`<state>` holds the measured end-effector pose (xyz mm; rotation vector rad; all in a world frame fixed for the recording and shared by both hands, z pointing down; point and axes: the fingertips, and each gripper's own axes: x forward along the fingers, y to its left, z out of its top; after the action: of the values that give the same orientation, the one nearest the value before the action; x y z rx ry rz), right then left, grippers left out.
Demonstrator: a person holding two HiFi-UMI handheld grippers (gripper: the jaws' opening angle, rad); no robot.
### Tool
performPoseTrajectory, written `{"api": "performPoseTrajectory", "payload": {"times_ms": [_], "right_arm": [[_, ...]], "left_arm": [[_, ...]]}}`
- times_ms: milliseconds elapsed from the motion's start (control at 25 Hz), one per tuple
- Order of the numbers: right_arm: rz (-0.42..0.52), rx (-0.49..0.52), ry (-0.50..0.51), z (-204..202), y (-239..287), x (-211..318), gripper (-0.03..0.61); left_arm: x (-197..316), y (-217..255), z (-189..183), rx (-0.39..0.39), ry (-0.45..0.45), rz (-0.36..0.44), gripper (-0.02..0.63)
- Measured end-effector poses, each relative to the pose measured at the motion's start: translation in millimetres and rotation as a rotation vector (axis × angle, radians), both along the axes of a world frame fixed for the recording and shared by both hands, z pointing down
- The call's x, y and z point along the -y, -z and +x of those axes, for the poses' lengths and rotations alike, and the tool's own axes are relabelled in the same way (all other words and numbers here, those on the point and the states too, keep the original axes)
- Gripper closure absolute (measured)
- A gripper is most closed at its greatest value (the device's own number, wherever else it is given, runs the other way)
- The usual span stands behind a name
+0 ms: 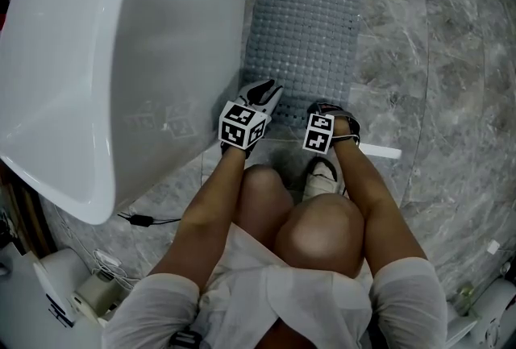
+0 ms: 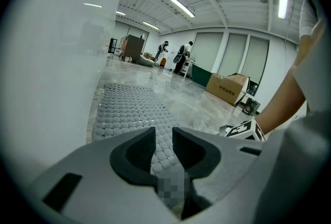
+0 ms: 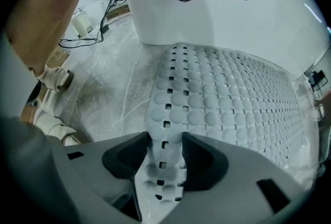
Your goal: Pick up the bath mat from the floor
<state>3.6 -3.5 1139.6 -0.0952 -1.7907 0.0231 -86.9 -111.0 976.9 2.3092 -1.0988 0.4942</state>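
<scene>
A grey studded bath mat (image 1: 306, 25) lies flat on the marble floor alongside the white bathtub (image 1: 121, 57). My left gripper (image 1: 268, 91) is at the mat's near-left corner. In the left gripper view its jaws (image 2: 164, 132) stand close together with the mat (image 2: 129, 104) pinched in the narrow gap. My right gripper (image 1: 326, 108) sits at the near-right corner. In the right gripper view its jaws (image 3: 165, 137) stand wide apart, with a strip of the mat's perforated edge (image 3: 163, 130) lying in the gap between them.
The tub wall (image 2: 51, 62) runs right beside the mat's left side. My white shoe (image 1: 322, 174) stands just behind the mat's near edge. A cable and plug (image 1: 141, 220) lie under the tub's end. Cardboard boxes (image 2: 227, 87) and people (image 2: 181, 55) are far across the hall.
</scene>
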Motion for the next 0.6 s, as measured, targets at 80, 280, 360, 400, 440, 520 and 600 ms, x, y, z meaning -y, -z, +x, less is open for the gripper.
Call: {"api": "performPoseTrajectory", "payload": {"times_ms": [80,280,360,400,440,520,600], "right_arm": [[0.001,-0.002,-0.007,-0.8,1.1,2.8,0.381],[0.005,-0.017,-0.020,-1.7,4.4,10.8,0.444],[-0.006,-0.013,-0.028,-1.6,7.7,14.0,0.462],[-0.013,-0.010,-0.035,-1.4,9.3,15.5,0.468],[-0.021,-0.007,-0.044,-1.1,10.7,16.3,0.472],[-0.041,-0.009,-0.059,0.4,11.8,16.3,0.474],[-0.067,-0.021,-0.071,3.5,12.0,16.3,0.476]], "left_arm": [[-0.9,0.2,0.0,0.005,-0.007,-0.002,0.517],[-4.2,-4.0,-0.7,0.029,-0.036,-0.017,0.509],[-5.1,-8.4,-0.1,0.046,-0.057,-0.028,0.502],[-5.3,-10.9,-0.1,0.054,-0.068,-0.035,0.502],[-5.7,-13.8,-0.2,0.062,-0.080,-0.044,0.498],[-8.5,-20.8,-0.3,0.085,-0.114,-0.065,0.488],[-14.1,-29.5,2.5,0.112,-0.173,-0.091,0.467]]}}
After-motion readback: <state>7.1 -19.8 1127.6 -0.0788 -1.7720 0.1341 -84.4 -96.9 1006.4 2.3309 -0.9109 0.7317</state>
